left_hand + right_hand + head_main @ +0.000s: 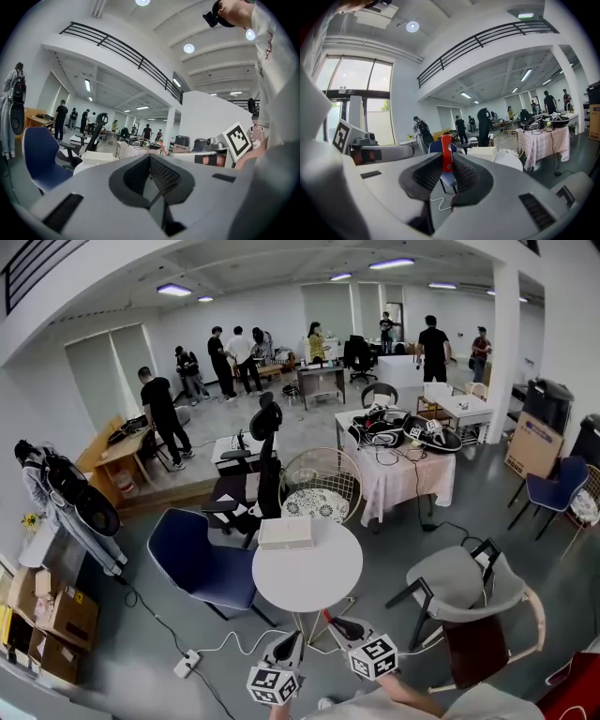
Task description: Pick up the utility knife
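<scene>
Right gripper (343, 625): fingers clamped on red utility knife (446, 151), held upright.
Left gripper (150, 159): fingers closed, empty.
Counter (323, 577): 12 o'clock from both.

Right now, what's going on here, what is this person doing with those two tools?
A person is working with two tools in front of a round white table. The right hand-held gripper is clamped on a red utility knife, which is held in the air, off the table. The left hand-held gripper is shut with nothing in it. A white box sits on the table, and other people stand farther back in the room.
</scene>
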Motion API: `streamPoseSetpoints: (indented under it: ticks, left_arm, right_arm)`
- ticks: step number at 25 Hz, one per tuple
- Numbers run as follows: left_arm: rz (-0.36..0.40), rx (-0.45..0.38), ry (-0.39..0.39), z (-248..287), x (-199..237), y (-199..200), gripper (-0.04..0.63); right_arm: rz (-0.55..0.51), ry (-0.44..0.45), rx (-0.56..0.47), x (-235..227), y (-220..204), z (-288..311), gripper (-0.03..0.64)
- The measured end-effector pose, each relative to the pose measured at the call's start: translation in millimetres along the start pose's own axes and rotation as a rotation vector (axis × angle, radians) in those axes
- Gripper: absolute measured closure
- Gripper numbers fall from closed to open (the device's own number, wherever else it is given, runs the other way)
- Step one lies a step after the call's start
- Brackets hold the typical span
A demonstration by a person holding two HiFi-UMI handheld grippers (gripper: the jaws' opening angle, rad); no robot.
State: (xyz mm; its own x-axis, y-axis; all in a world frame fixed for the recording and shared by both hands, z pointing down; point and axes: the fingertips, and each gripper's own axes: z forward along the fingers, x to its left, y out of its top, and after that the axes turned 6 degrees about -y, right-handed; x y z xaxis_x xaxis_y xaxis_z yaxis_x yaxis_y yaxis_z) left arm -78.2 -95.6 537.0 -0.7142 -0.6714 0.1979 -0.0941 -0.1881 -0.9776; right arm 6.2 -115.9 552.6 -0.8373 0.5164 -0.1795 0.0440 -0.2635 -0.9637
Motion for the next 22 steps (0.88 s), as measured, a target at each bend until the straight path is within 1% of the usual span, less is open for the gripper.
streamPoseSetpoints:
  ticks: [5,11,16,22]
  left_arm:
    - [-0.029,0.004,0.014,6,-23,-11,0.583]
    - [-0.043,0.018,-0.004,8,-86,-22,0.583]
    - [-0.049,0.034,0.002,-6,-125,-39,0.583]
    - [-0.053,0.040,0.009,-29,-164,-53,0.583]
  right_arm:
    - [-0.038,0.028,0.014,1,-7,-25,0.545]
    - [-0.039,0.029,0.024,-9,-13,-85,0.545]
    - [-0.025,0.029,0.030,-7,-30,-126,0.545]
    - [-0.027,0.039,0.032,10,-46,-172,0.545]
